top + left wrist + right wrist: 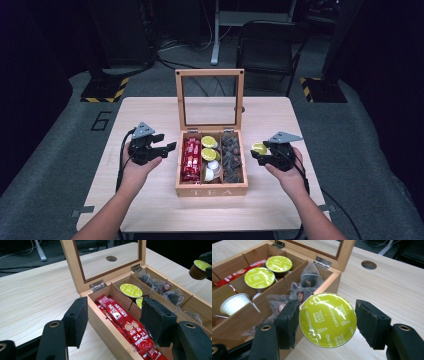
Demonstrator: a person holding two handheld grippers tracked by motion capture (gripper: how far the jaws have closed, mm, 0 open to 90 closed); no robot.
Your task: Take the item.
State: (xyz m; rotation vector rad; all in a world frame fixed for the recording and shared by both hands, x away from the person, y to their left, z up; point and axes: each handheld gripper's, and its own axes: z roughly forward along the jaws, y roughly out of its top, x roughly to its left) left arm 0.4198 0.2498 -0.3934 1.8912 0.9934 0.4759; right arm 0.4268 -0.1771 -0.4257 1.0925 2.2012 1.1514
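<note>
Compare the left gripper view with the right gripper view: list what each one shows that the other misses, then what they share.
Left gripper view alone: the left gripper with open jaws and nothing between them, poised over the box's left compartment, and the full run of red Nescafe sticks.

Right gripper view alone: the right gripper with a green-lidded capsule between its jaws, printed Cappuccino, and a white capsule in the middle compartment.

Both: the wooden tea box, its raised glass lid, two green capsules, tea bags and the table's round hole.

High view looks down; both gripper views closely share the tea box (pixel 211 190).
</note>
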